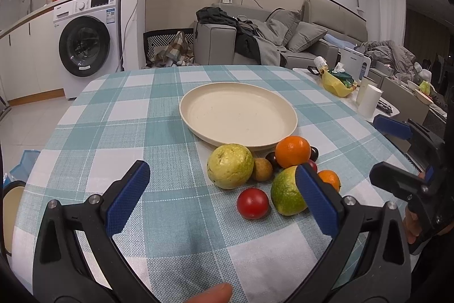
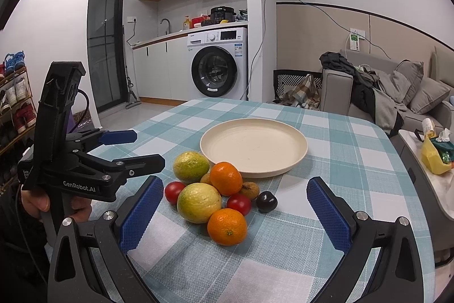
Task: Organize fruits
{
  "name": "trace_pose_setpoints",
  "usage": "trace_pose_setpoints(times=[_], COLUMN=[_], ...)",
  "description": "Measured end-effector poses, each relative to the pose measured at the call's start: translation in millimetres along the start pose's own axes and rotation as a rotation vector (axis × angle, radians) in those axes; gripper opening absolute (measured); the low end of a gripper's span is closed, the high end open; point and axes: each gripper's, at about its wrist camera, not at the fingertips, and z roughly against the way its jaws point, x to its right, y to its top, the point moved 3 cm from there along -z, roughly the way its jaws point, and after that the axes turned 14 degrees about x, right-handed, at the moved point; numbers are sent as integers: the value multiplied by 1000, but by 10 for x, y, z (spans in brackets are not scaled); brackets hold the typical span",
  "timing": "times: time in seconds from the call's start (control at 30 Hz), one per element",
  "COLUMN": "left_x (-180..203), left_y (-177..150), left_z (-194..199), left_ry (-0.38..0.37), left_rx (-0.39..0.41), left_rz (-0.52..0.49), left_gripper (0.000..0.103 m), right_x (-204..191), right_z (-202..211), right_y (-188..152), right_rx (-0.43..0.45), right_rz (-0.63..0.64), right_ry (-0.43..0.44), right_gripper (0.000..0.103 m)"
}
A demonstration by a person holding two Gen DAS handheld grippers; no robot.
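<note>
Two hand-held grippers hang over the table with nothing in them: the right gripper (image 2: 231, 215) stands with its blue-padded jaws spread wide around the near side of the fruit heap, and the left gripper (image 1: 221, 198) is likewise wide open, one pad just in front of a green-yellow fruit. Nearest in the right wrist view lies a round orange mandarin (image 2: 227, 226), probably light, with a soft skin that dents if squeezed hard, so a hold across its middle looks safest. Just behind it sits a large pale yellow-green guava-like fruit (image 2: 198, 202), likely the heaviest piece and firm enough for a broad grasp at its widest part. Small glossy red tomatoes (image 2: 239, 203) and a dark plum-like fruit (image 2: 266, 201) appear smooth and prone to rolling or bursting; they call for a gentle, centred pinch. A second orange mandarin (image 2: 226, 178) rests on top of the heap. Beyond, touching the pile's far edge, the shallow cream round plate (image 2: 295, 163) lies empty on the teal-and-white checked tablecloth (image 2: 326, 189).
</note>
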Motion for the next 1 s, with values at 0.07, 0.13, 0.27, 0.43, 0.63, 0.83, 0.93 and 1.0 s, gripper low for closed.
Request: trace_pose_setpoints(times=[0.07,0.13,0.27,0.43,0.63,0.83,0.93,1.0], left_x=[-1,2,-17,-54,-74,-76,-83,-83], left_y=[-1,-5,-12,-22,-21,-19,-14,-14], left_z=[-3,-13,-33,-51,-62,-58,-54,-56], left_ry=[-2,-2,1,13,17,20,23,24], left_rx=[1,-2,-12,-22,-26,-25,-24,-25], left_rz=[1,0,5,17,19,18,18,18], left_gripper=[102,102,102,102,102,102,102,102], right_x=[-5,2,6,16,18,23,21,20], right_z=[0,-7,-5,-13,-16,-8,-9,-10], right_y=[-1,1,5,-8,-15,-16,-17,-17], right_rx=[1,0,-1,-2,-4,-4,-4,-4], right_rz=[1,2,0,1,-2,0,0,1], right_ry=[0,0,0,1,0,-1,-1,-2], right_gripper=[103,103,103,103,103,103,103,103])
